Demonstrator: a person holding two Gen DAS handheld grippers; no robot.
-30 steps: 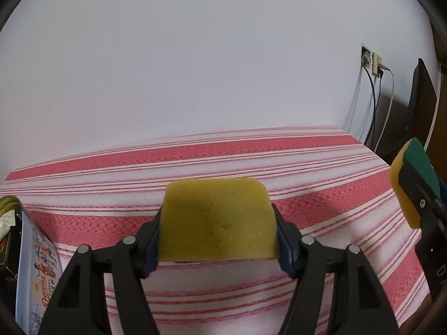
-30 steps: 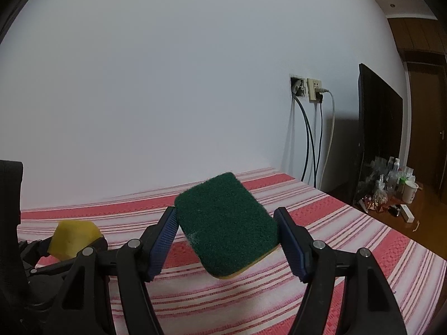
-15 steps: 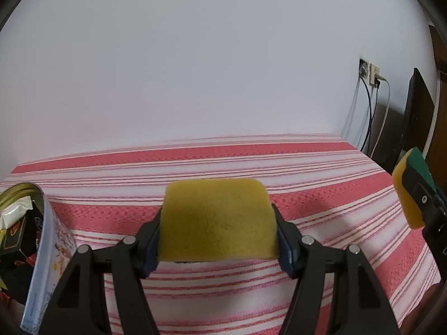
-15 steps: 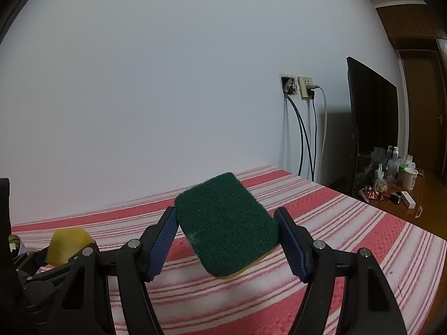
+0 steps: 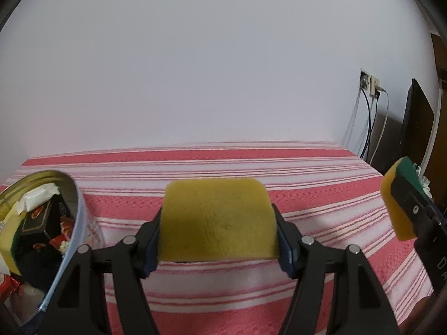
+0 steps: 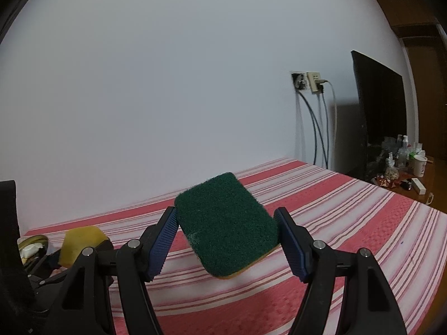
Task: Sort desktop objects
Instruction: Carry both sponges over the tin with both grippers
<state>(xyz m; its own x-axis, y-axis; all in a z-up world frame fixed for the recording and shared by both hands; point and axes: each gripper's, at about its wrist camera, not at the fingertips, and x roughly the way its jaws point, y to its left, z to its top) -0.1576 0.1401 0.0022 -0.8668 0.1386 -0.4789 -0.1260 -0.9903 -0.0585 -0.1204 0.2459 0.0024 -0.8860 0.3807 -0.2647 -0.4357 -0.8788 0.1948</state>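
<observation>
Surface: red/white striped woven cloth. Round metal tin at left, packets inside. Left tool pinches porous yellow sponge above cloth. Right tool pinches tilted green-faced scouring sponge, fibrous, rounded corners.

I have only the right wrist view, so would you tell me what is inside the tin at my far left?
Observer: The tin is open and holds a black box, red wrappers and white paper.
Operator: Is any sponge in it?
Observer: Yes, what looks like a yellow-and-green sponge stands at its left side.
Operator: How does the left gripper hold its load?
Observer: The left gripper clamps the yellow sponge by its two side edges, foam face up.
</observation>
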